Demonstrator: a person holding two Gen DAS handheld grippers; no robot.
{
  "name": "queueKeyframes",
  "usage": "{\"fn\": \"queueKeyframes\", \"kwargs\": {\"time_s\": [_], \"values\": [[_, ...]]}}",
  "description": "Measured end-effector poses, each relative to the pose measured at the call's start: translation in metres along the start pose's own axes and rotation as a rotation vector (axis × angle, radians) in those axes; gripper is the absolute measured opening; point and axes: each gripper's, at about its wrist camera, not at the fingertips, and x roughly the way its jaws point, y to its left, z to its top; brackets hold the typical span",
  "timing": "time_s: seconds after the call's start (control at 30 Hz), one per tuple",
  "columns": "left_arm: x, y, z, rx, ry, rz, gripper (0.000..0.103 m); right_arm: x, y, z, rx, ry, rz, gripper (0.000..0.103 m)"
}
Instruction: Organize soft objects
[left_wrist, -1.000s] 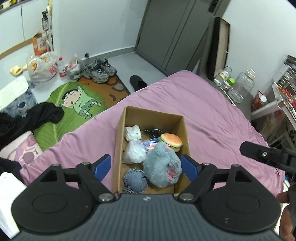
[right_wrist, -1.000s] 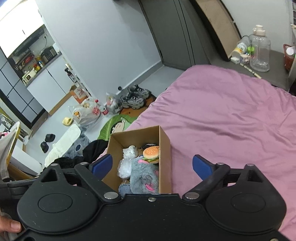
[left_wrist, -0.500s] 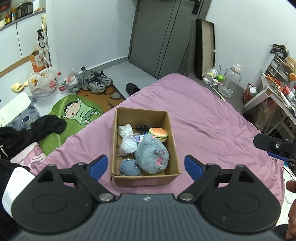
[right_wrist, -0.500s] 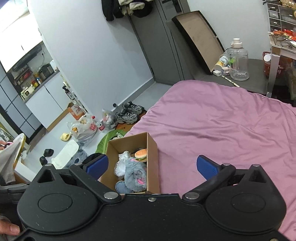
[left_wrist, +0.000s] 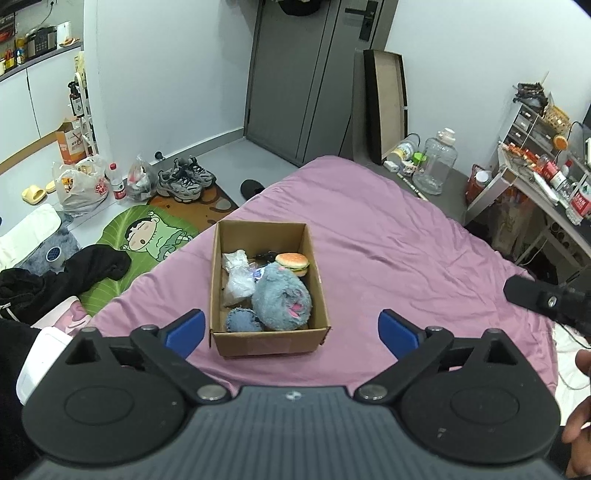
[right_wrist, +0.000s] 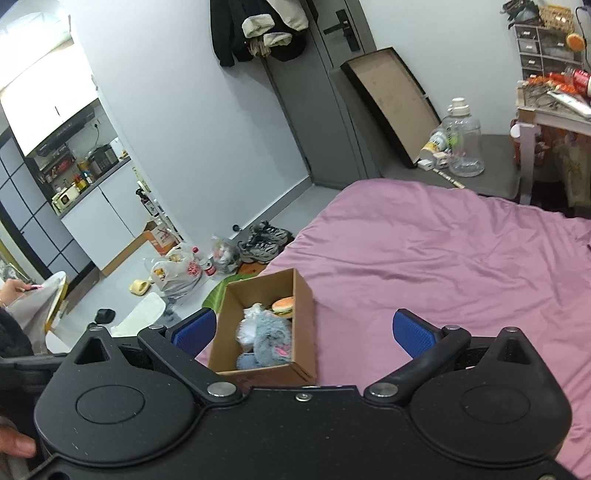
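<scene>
My left gripper (left_wrist: 291, 330) has its blue pads spread wide with nothing between them, held above the near edge of the bed. My right gripper (right_wrist: 304, 334) is likewise wide apart and empty. Just beyond both sits the cardboard box (left_wrist: 267, 341), open-topped, resting on the purple bedsheet (left_wrist: 388, 258) near its left edge. Inside the box, a fluffy grey-blue plush (left_wrist: 282, 297) with a pink patch fills the near right part. A round denim-blue piece (left_wrist: 242, 320) lies beside it against the near wall. A crumpled clear plastic bag (left_wrist: 238, 280) sits along the left side, and a toy hamburger (left_wrist: 293, 263) leans at the far right, touching the plush. Something small and dark lies at the far end; I cannot tell what it is. From the right wrist view, the same box (right_wrist: 266, 369) shows the plush (right_wrist: 267, 339) and hamburger (right_wrist: 283, 307) packed close. Past the bed, sneakers (left_wrist: 186, 180) and a green cartoon mat (left_wrist: 147, 236) lie on the floor.
</scene>
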Motion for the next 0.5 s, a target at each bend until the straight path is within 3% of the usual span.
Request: {"fn": "queueKeyframes", "kwargs": {"time_s": [0.5], "values": [[-0.025,-0.008,-0.016,0.03,-0.05,-0.035,0.102,-0.039,-0.019,-0.021,-0.013,-0.035,-0.03,0.103]]}}
